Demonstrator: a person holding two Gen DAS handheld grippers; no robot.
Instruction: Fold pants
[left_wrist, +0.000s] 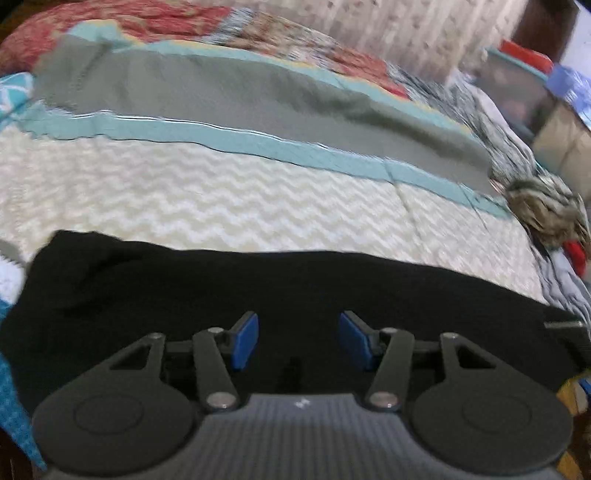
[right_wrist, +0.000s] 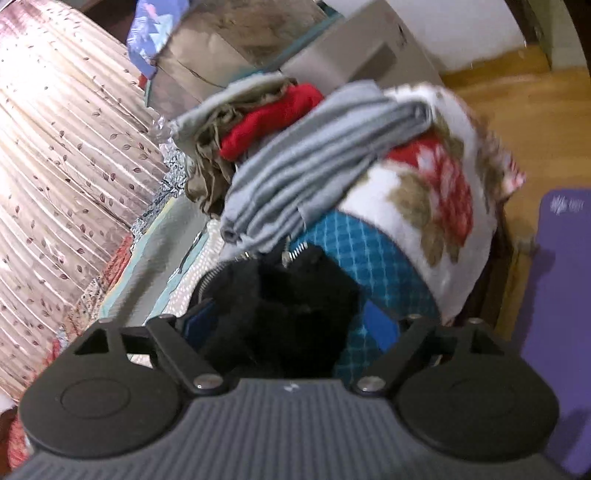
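Note:
The black pants lie across the near part of the bed in the left wrist view, spread in a wide band under my left gripper. That gripper is open, its blue pads apart just above the black cloth. In the right wrist view a bunched mass of the black pants with a zipper sits between the fingers of my right gripper. Its jaws stand wide apart with the cloth between them, and I cannot tell whether they grip it.
The bed has a cream chevron quilt with a teal border and a grey cloth beyond it. A pile of folded grey, red and floral clothes stands ahead of the right gripper. A purple mat lies on the wooden floor at right.

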